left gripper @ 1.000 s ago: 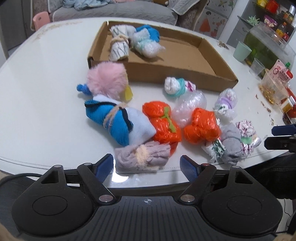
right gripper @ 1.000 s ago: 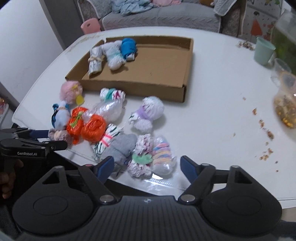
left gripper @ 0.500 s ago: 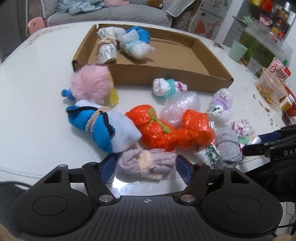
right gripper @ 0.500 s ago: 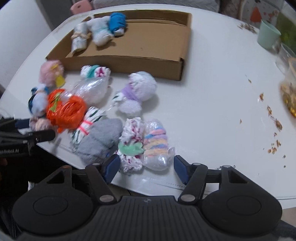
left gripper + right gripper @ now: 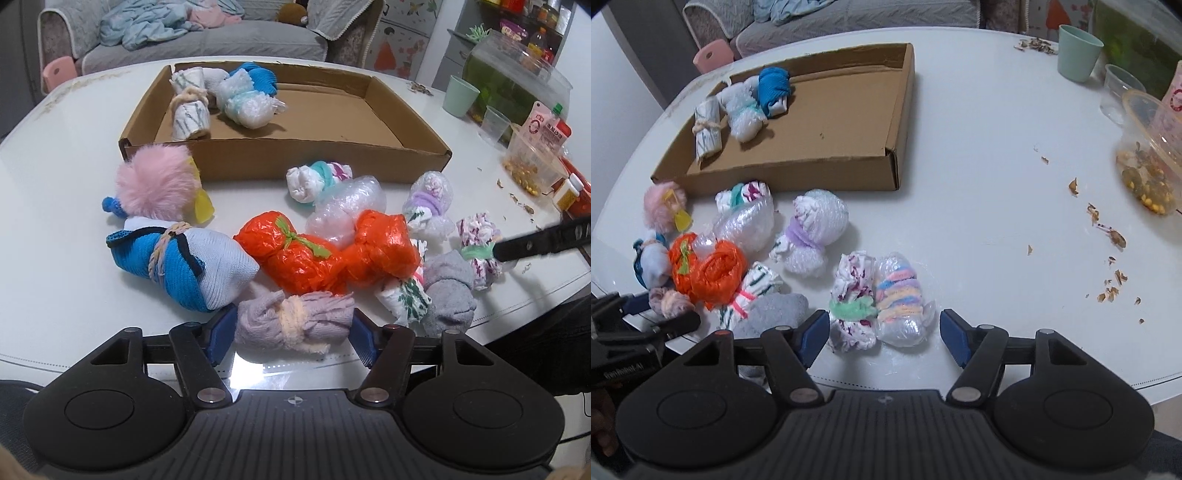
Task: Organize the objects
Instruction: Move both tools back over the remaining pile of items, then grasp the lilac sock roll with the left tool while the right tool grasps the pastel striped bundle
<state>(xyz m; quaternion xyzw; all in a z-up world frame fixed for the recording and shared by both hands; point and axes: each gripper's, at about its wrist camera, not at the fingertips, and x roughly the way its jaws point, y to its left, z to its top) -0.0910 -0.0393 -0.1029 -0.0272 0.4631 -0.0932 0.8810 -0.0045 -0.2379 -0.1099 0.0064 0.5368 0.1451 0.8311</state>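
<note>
My left gripper (image 5: 291, 338) is open, its blue pads on either side of a lilac cloth bundle tied with a peach band (image 5: 293, 321) at the table's near edge. My right gripper (image 5: 882, 334) is open around two bundles side by side: a purple-patterned one with a green tie (image 5: 853, 302) and a pastel-striped one in clear wrap (image 5: 903, 304). A shallow cardboard tray (image 5: 288, 155) holds three bundles at its left end (image 5: 225, 99). Several more bundles lie in front of it, among them two orange ones (image 5: 332, 251).
A pink pompom (image 5: 157, 182) and a blue-and-grey bundle (image 5: 181, 266) lie at the left. A green cup (image 5: 1078, 53), a clear cup (image 5: 1121, 90) and a snack container (image 5: 1148, 158) stand at the right, with crumbs (image 5: 1108, 258) scattered near them. A sofa is beyond the table.
Both grippers have moved forward and down; the lilac bundle now sits between the left pads, the two wrapped bundles between the right pads. Both jaw gaps have narrowed a little.
</note>
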